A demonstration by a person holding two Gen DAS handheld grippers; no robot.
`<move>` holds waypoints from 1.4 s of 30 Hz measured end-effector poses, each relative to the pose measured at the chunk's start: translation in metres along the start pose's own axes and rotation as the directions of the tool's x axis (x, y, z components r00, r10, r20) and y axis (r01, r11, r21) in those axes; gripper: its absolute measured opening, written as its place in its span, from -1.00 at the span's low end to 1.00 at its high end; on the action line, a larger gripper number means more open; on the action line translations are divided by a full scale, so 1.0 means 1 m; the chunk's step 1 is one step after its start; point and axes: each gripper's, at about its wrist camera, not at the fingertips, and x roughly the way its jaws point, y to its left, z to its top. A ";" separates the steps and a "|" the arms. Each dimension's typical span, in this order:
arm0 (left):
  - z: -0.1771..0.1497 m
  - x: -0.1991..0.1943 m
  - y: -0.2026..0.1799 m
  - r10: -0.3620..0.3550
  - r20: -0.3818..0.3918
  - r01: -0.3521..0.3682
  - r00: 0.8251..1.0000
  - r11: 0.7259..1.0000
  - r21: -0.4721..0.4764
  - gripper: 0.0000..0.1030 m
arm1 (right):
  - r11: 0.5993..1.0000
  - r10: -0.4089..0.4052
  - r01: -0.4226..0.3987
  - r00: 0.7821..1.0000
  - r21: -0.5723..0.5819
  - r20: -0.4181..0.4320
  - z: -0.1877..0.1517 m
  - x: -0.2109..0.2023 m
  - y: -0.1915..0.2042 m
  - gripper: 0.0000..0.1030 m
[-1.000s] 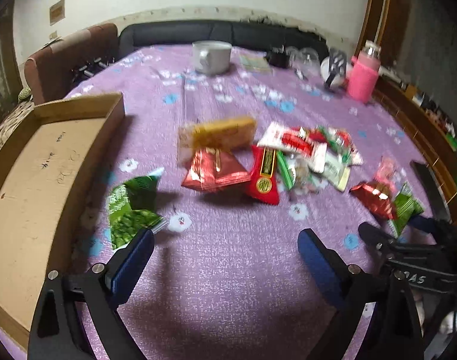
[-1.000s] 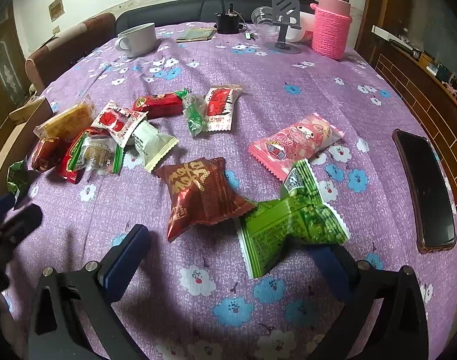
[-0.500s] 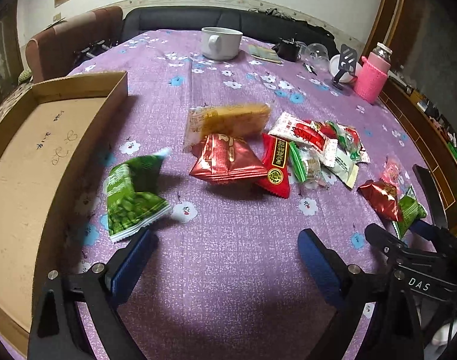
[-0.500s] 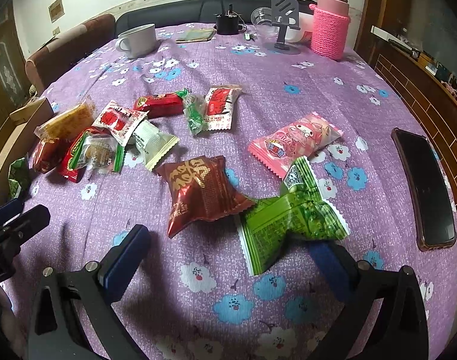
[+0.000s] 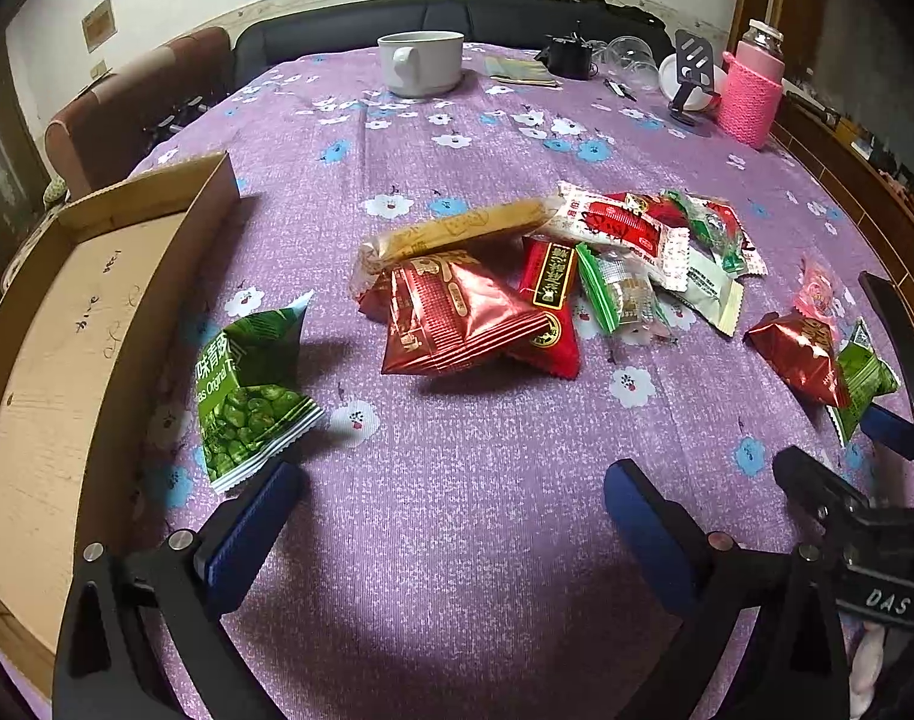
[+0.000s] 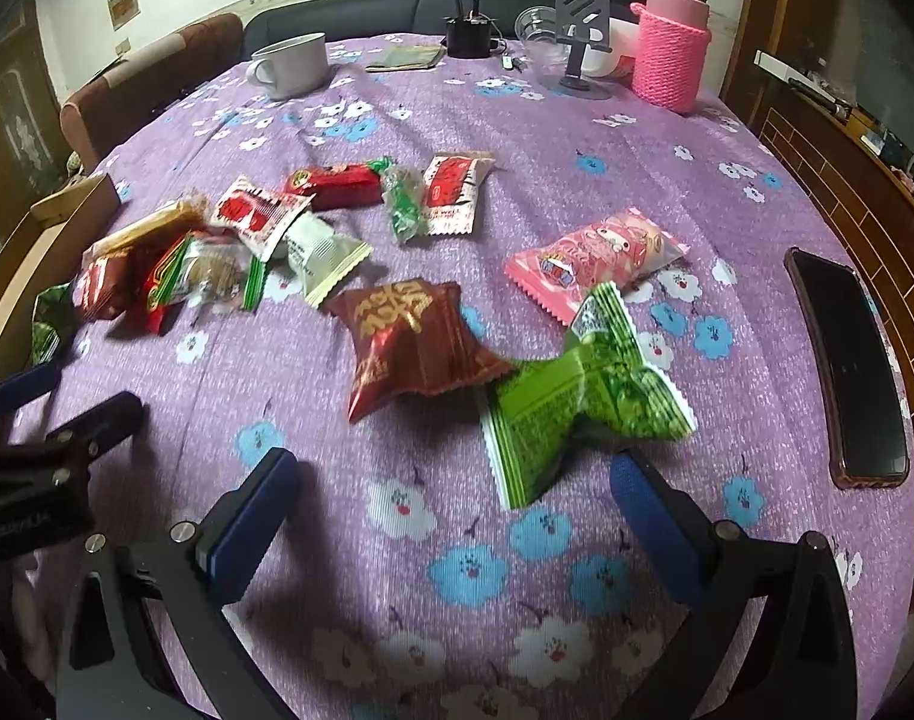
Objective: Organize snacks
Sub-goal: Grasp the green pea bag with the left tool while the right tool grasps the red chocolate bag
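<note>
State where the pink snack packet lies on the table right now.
In the right wrist view the pink snack packet lies flat right of centre, just beyond the green packet, with the phone further right.

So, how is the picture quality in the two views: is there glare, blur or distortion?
Left wrist view: strong fisheye bending at the edges, dark corners, glare on the shiny red packet, and the cardboard box looks curved. Right wrist view: the same bending, the centre sharp, the phone stretched near the edge, and the left gripper at the left border dark and slightly soft.
</note>
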 end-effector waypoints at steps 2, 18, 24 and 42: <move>0.001 0.001 0.000 0.006 0.000 -0.006 1.000 1.000 -0.005 0.99 | 1.000 0.002 -0.002 1.000 -0.005 -0.002 -0.001 -0.001 0.000 1.00; -0.013 -0.083 0.078 -0.256 0.180 0.273 0.950 0.958 -0.082 0.09 | 0.988 0.102 -0.118 0.984 0.098 0.148 -0.008 -0.046 -0.052 0.71; -0.020 -0.097 0.112 -0.100 0.201 0.121 0.975 0.988 -0.097 0.09 | 0.988 0.140 -0.149 0.977 0.045 0.164 0.020 -0.034 -0.023 0.21; -0.014 -0.097 0.094 -0.040 0.203 0.046 0.978 0.999 -0.023 0.09 | 0.977 0.167 -0.206 0.890 0.048 0.425 0.036 -0.045 -0.016 0.20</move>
